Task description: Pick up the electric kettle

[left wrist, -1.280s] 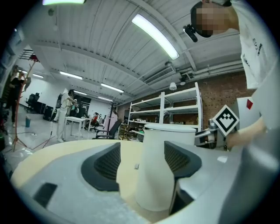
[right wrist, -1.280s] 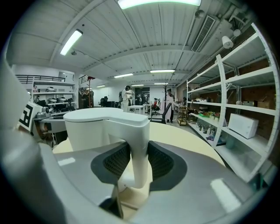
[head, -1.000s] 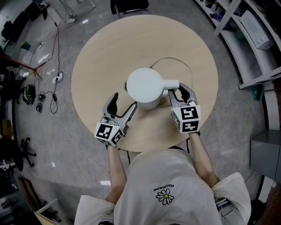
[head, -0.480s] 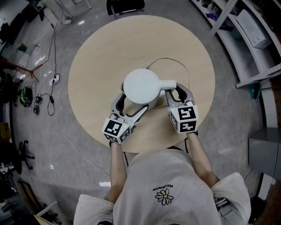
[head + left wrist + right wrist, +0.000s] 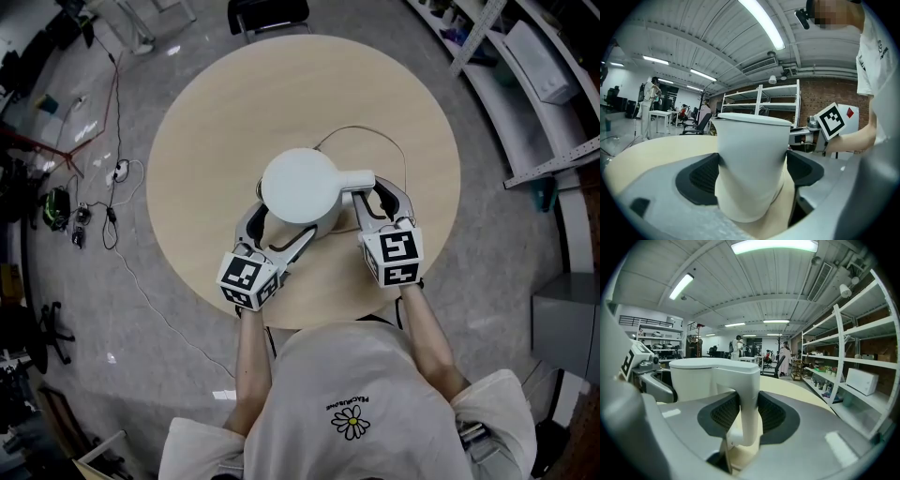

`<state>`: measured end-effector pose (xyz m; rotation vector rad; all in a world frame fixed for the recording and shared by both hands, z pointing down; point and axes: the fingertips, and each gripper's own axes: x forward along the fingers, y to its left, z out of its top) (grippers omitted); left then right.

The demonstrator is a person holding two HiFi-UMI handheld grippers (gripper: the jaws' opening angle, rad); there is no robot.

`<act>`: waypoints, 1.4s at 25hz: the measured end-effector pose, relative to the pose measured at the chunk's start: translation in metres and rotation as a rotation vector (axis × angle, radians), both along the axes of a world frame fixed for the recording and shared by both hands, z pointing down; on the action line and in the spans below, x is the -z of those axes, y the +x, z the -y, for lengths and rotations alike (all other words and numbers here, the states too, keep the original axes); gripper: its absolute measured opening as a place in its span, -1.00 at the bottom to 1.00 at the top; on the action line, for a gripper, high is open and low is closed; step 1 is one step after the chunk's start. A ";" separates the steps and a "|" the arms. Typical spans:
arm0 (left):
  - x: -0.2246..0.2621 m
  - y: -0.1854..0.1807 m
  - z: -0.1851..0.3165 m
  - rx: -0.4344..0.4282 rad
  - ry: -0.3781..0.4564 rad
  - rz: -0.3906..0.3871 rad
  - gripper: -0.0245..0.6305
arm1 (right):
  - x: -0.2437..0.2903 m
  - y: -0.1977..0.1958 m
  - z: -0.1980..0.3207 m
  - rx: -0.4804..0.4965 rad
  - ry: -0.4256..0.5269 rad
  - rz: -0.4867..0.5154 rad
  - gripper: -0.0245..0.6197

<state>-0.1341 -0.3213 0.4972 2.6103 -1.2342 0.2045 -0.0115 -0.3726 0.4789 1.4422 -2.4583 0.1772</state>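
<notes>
A white electric kettle (image 5: pixel 300 186) stands on the round wooden table (image 5: pixel 225 112), its handle (image 5: pixel 361 178) pointing right. My left gripper (image 5: pixel 275 230) reaches in from the near left. Its jaws stand wide, one on each side of the kettle's body (image 5: pixel 750 168), which fills the gap between the black pads (image 5: pixel 701 178). My right gripper (image 5: pixel 375 202) is shut on the handle (image 5: pixel 747 394), both pads against its sides. The kettle's body (image 5: pixel 693 376) rises behind the handle in the right gripper view. The base is hidden under the lid in the head view.
A thin cord (image 5: pixel 375 131) loops on the table behind the kettle. A dark chair (image 5: pixel 267 14) stands at the table's far edge. Cables (image 5: pixel 117 169) trail on the floor to the left, and shelving (image 5: pixel 544 75) runs along the right.
My left gripper has moved right and forward from the table's near left, and its jaws now straddle the kettle's body. The right gripper has stayed on the handle.
</notes>
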 end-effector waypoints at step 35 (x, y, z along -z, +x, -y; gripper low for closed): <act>0.210 0.005 -0.044 0.084 0.348 -0.008 0.47 | 0.203 0.006 -0.043 0.014 0.297 0.225 -0.53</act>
